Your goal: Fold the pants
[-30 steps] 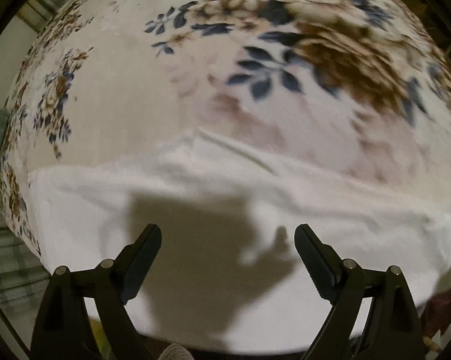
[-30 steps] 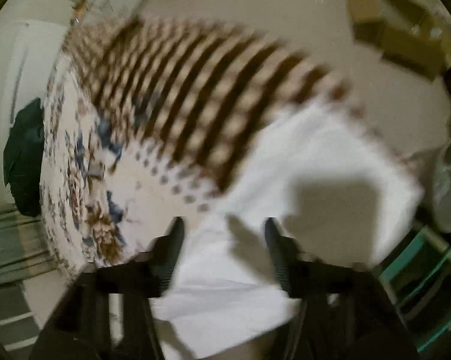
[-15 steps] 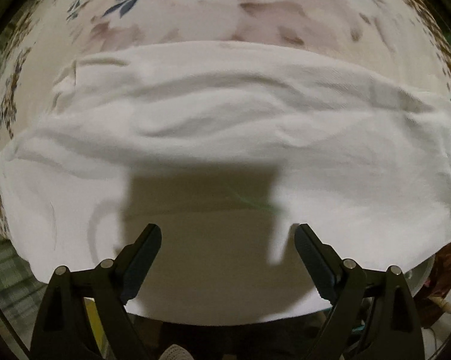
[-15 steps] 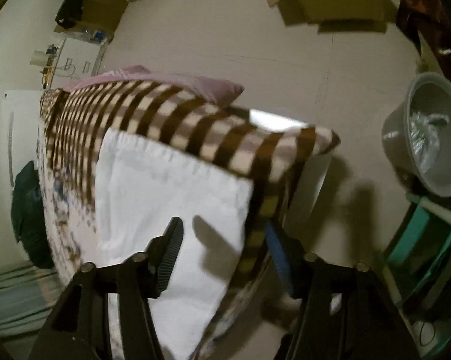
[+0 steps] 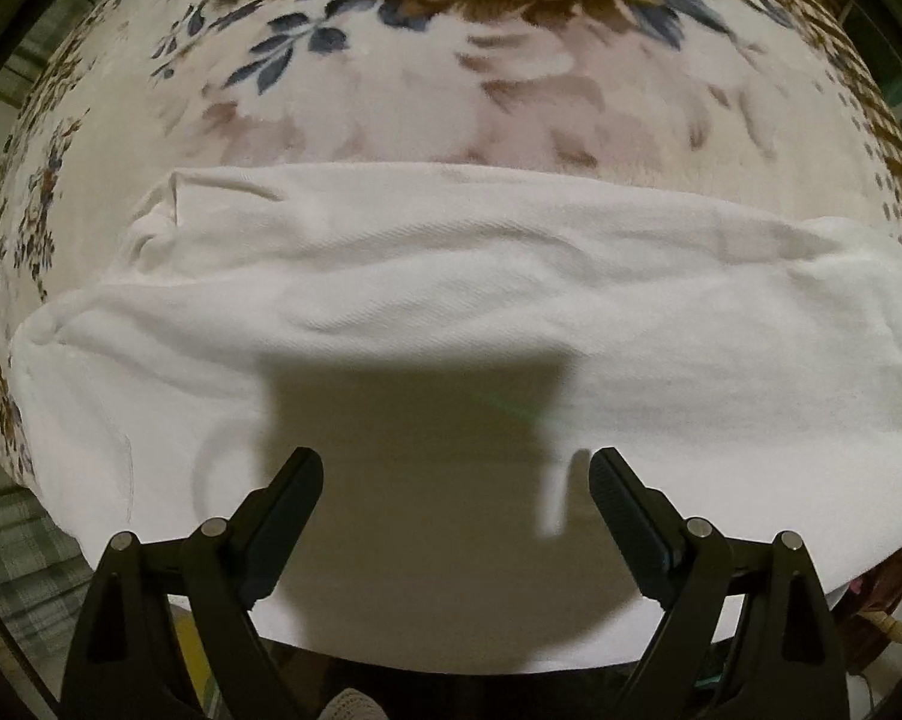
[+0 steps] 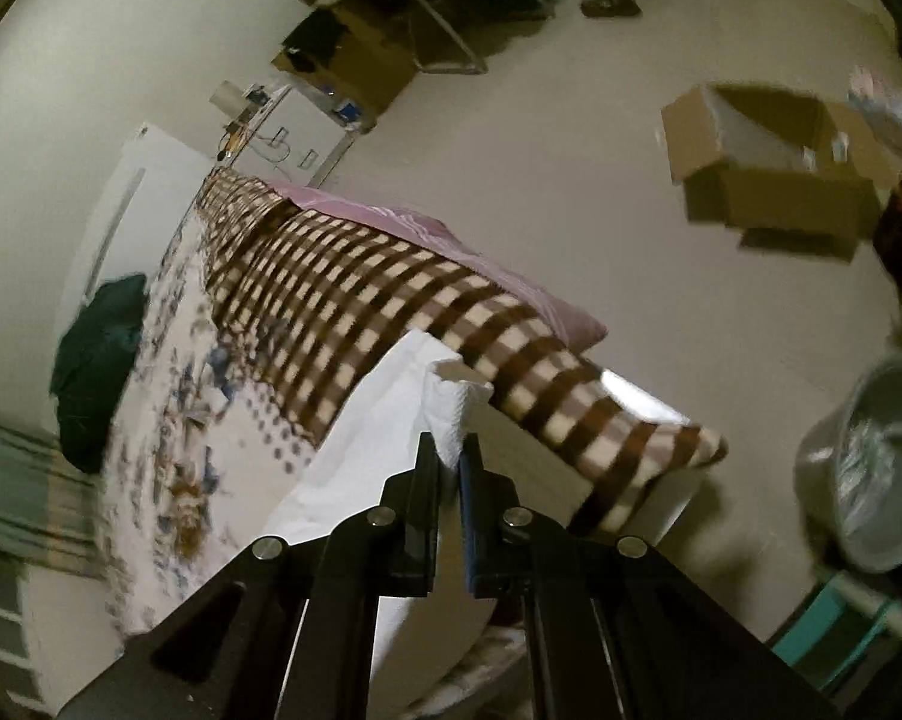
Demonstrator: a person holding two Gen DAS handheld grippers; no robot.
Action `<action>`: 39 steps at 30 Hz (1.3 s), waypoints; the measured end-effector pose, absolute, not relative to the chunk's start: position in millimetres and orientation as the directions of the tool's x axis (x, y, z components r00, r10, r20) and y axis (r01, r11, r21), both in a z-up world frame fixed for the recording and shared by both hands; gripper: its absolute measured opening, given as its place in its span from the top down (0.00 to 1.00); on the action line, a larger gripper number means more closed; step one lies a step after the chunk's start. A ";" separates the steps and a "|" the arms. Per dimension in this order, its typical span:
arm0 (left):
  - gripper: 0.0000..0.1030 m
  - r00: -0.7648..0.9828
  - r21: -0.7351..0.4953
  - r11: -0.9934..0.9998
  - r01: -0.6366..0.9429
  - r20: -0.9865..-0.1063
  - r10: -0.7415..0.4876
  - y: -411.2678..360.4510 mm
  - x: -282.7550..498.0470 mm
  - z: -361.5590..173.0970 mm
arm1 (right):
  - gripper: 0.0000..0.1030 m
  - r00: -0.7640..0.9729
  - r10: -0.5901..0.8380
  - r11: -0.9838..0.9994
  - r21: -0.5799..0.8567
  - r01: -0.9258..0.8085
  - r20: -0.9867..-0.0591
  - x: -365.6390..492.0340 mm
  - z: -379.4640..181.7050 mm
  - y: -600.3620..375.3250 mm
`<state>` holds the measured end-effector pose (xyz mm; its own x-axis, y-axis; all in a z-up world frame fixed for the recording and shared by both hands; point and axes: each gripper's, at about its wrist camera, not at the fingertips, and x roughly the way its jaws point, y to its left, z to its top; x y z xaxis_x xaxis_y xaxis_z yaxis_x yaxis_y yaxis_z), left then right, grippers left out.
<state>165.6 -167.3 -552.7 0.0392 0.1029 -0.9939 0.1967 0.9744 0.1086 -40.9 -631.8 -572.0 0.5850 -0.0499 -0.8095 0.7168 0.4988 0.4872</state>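
Observation:
White pants (image 5: pixel 438 312) lie spread across a floral blanket (image 5: pixel 451 90) on a bed, wrinkled along their far edge. My left gripper (image 5: pixel 457 474) hangs straight above the near part of the pants, its jaws wide open with only cloth and shadow beneath them. In the right wrist view the pants (image 6: pixel 366 450) run along the bed's edge, and my right gripper (image 6: pixel 449 450) is shut on a lifted corner of the white fabric (image 6: pixel 451 402), which curls up between the fingertips.
A brown checked blanket (image 6: pixel 402 330) and a pink pillow (image 6: pixel 451 240) lie beyond the pants. On the floor stand a cardboard box (image 6: pixel 775 168), a grey basin (image 6: pixel 871 468) and a teal stool (image 6: pixel 841 630). A dark green cloth (image 6: pixel 96 354) sits at the bed's far side.
The left gripper slid back over the pants, which now fill its view. The right gripper's jaws closed on the edge of the pants and the hand swung toward the bed's corner.

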 end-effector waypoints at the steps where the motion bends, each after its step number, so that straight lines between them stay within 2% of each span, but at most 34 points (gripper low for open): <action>1: 0.12 0.032 0.112 0.974 0.197 -0.994 0.107 -166.6 163.5 -555.6 | 0.89 0.553 -0.019 0.474 0.480 0.738 -0.833 -43.4 -589.2 -638.1; 2: 0.12 0.023 0.115 0.974 0.196 -0.993 0.112 -166.9 165.2 -554.7 | 0.86 0.481 0.043 0.408 0.455 0.791 -0.876 -45.7 -617.9 -648.8; 3: 0.12 0.011 0.115 0.974 0.194 -0.993 0.115 -166.7 159.9 -555.4 | 0.83 0.470 0.086 0.348 0.468 0.812 -0.879 -55.0 -633.2 -654.7; 5: 0.12 -0.003 0.117 0.974 0.196 -0.993 0.120 -166.8 156.0 -562.0 | 0.70 0.522 0.095 0.251 0.527 0.812 -0.848 -72.9 -642.3 -661.8; 7: 0.12 -0.005 0.116 0.972 0.203 -0.993 0.119 -165.5 169.2 -576.4 | 0.63 0.616 0.118 0.183 0.626 0.758 -0.779 -84.6 -642.3 -661.4; 8: 0.11 -0.001 0.117 0.971 0.209 -0.993 0.120 -166.0 169.0 -578.9 | 0.61 0.619 0.136 0.177 0.633 0.753 -0.774 -84.5 -644.5 -658.6; 12: 0.00 0.019 0.139 0.964 0.228 -0.990 0.138 -164.9 171.4 -588.2 | 0.60 0.620 0.216 0.174 0.654 0.736 -0.754 -71.1 -666.7 -646.7; 16: 0.00 -0.014 0.058 0.980 0.190 -0.998 0.061 -148.5 177.3 -597.4 | 0.60 0.679 0.189 0.148 0.704 0.695 -0.710 -53.2 -681.8 -639.8; 20: 0.00 -0.027 -0.030 0.988 0.153 -0.999 -0.027 -134.0 184.2 -605.9 | 0.60 0.827 0.184 0.031 0.844 0.535 -0.531 -45.5 -688.2 -640.5; 21: 0.00 -0.026 -0.028 0.986 0.163 -0.999 -0.025 -134.5 185.0 -607.2 | 0.60 0.831 0.186 0.039 0.849 0.526 -0.524 -43.0 -689.6 -640.3; 24: 0.00 -0.012 -0.027 0.986 0.167 -1.000 -0.025 -134.3 187.3 -609.5 | 0.60 0.791 0.196 0.109 0.815 0.569 -0.579 -30.7 -704.1 -638.7; 26: 0.00 0.005 -0.026 0.986 0.167 -1.000 -0.027 -131.7 187.8 -609.4 | 0.60 0.809 0.210 0.093 0.835 0.542 -0.548 -26.2 -713.6 -639.6; 29: 0.00 0.030 -0.031 0.988 0.151 -0.999 -0.036 -122.3 179.2 -606.5 | 0.59 0.868 0.240 0.060 0.899 0.435 -0.436 -11.4 -708.8 -643.3; 33: 0.00 0.034 -0.022 0.990 0.143 -0.999 -0.027 -128.0 166.8 -609.3 | 0.59 0.809 0.270 0.160 0.853 0.496 -0.521 17.8 -711.3 -640.3; 35: 0.00 0.024 -0.017 0.990 0.139 -1.000 -0.020 -133.8 166.5 -605.5 | 0.68 0.793 0.256 0.149 0.833 0.532 -0.553 25.3 -715.7 -640.5; 36: 0.00 0.018 -0.018 0.991 0.135 -1.000 -0.021 -135.4 167.7 -603.8 | 0.87 0.788 0.242 0.167 0.824 0.541 -0.566 28.1 -711.8 -640.6; 39: 0.00 0.050 -0.034 0.992 0.125 -0.998 -0.040 -135.8 168.2 -584.8 | 0.91 0.778 0.204 0.237 0.801 0.550 -0.594 35.9 -683.8 -630.5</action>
